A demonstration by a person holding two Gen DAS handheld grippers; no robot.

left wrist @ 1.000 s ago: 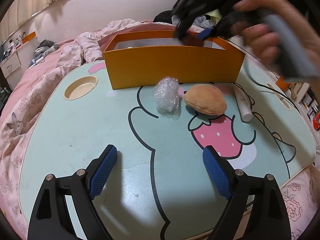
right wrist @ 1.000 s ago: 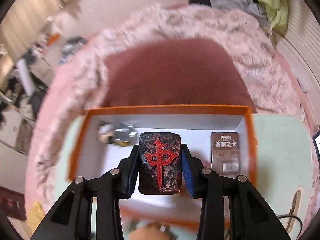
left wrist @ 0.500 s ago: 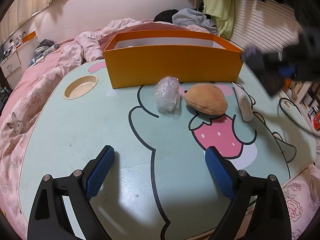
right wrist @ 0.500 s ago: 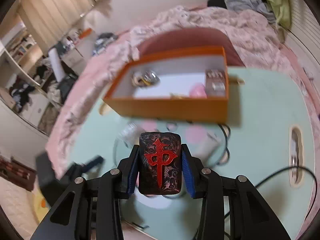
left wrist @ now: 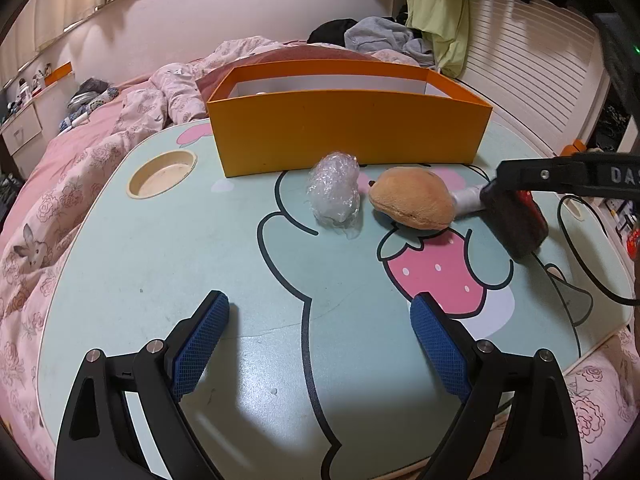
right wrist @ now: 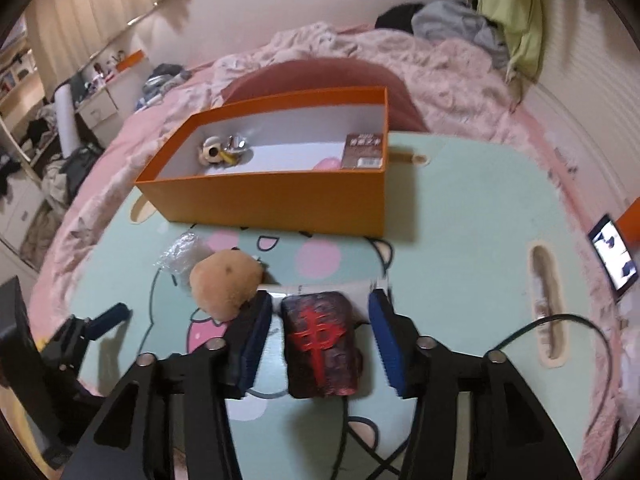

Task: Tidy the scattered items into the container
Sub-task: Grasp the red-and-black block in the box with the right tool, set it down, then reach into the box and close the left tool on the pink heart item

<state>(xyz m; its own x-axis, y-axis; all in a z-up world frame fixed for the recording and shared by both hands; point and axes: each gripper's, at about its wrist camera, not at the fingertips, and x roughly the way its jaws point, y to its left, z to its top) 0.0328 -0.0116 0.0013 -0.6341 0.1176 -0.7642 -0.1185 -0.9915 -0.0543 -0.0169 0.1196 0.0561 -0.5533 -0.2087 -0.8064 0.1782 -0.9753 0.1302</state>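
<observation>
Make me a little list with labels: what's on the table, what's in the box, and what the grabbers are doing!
On table: bubble-wrap bundle, tan plush toy, white tube, black block with red symbol
Orange box: brown packet, pink thing, small trinkets
Left hand-held gripper: open, empty
Right hand-held gripper: jaws opening, pads off the block between them

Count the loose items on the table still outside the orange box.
4: a plastic wrap bundle before the orange box, a tan plush beside it, a white tube behind the plush, and a dark block between the opening right gripper jaws.
</observation>
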